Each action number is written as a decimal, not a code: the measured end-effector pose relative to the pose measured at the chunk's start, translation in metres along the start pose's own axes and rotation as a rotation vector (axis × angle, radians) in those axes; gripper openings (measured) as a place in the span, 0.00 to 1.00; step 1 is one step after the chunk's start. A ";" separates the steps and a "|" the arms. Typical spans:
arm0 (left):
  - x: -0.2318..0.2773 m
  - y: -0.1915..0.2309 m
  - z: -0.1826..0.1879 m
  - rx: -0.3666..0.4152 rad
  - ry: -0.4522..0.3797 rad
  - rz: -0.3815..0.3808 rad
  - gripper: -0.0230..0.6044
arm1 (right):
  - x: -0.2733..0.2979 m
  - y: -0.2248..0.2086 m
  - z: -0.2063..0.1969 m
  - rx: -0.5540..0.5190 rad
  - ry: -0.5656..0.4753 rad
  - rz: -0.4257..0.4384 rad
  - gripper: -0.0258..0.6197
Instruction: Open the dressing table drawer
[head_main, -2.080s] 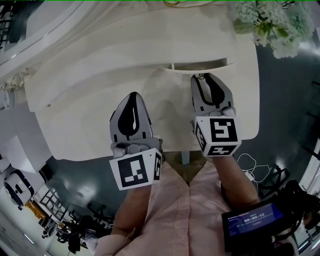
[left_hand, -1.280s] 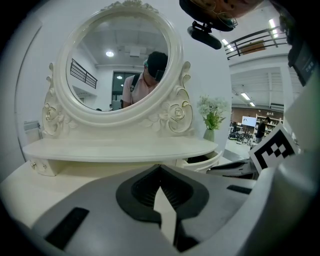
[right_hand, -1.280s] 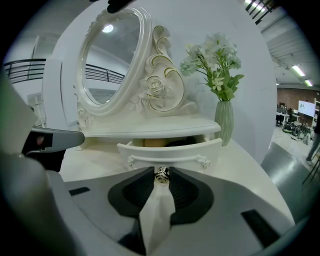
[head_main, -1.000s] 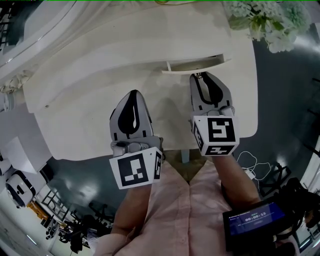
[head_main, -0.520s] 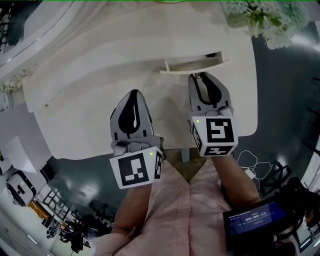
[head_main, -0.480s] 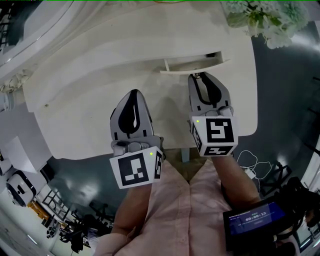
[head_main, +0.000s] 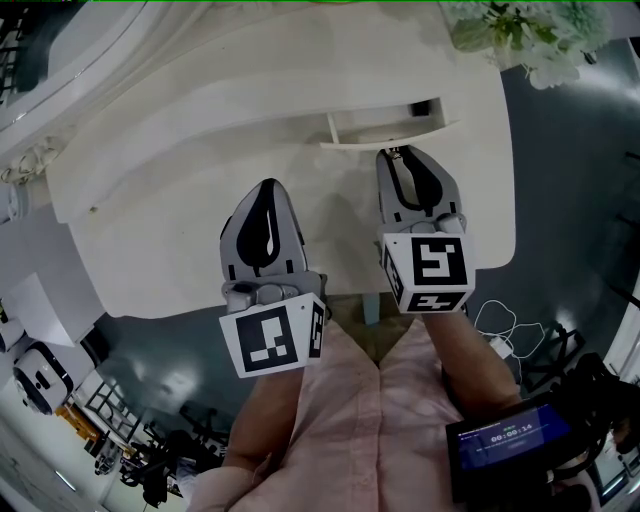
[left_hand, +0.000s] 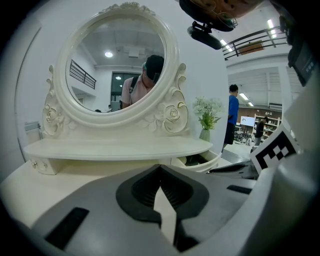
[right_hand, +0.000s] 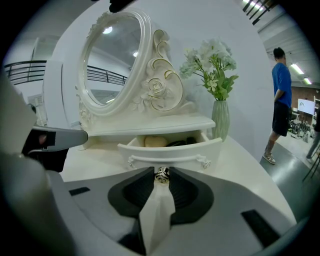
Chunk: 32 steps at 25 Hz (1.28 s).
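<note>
- The right gripper (head_main: 402, 152) reaches straight out from the person's body with its tips tilted a little downward. Its marker cube (head_main: 428, 272) sits at the near end, just ahead of the pink sleeve (head_main: 455, 360).
- Its jaws stand partly apart and clamp on the small metal knob (right_hand: 162, 174) at the middle of the drawer front. The knob sits right at the fingertips.
- The drawer (right_hand: 170, 150) is directly ahead of the right gripper's tips. It is pulled part way out from under the shelf of the dressing table (head_main: 180, 250).
- Inside the drawer, beyond the knob, lie a pale rounded thing (right_hand: 156, 142) and something dark beside it that I cannot make out.
- The left gripper (head_main: 265, 188) lies to the left of the right one and a little nearer the person. It points the same way, forward and slightly down, over the bare table top.
- Its jaws are pressed together with nothing between them, as the left gripper view (left_hand: 160, 166) shows.
- Whether the left gripper rests on the table or hangs just above it I cannot tell.
- The open drawer is ahead of the left gripper and off to its right.
- The round mirror (left_hand: 117, 60) stands beyond both grippers, straight ahead of the left one.
- A vase of flowers (right_hand: 220, 117) stands beyond the drawer, to the right of the right gripper.
</note>
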<state>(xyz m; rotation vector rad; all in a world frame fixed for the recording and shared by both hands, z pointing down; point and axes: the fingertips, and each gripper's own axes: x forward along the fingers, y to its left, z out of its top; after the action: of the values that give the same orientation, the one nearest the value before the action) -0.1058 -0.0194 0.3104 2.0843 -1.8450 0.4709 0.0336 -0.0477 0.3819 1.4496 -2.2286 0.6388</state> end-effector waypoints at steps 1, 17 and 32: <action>-0.001 0.000 0.000 0.000 -0.001 -0.001 0.07 | -0.001 0.000 -0.001 0.000 0.000 -0.001 0.20; -0.010 -0.003 -0.002 0.004 -0.004 -0.009 0.07 | -0.011 0.004 -0.007 0.005 -0.001 -0.008 0.20; -0.022 -0.005 -0.006 0.006 -0.008 -0.015 0.07 | -0.021 0.009 -0.012 0.006 -0.006 -0.012 0.20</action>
<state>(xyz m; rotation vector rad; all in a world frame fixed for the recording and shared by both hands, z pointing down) -0.1040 0.0032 0.3063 2.1056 -1.8328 0.4649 0.0338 -0.0219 0.3788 1.4686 -2.2224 0.6385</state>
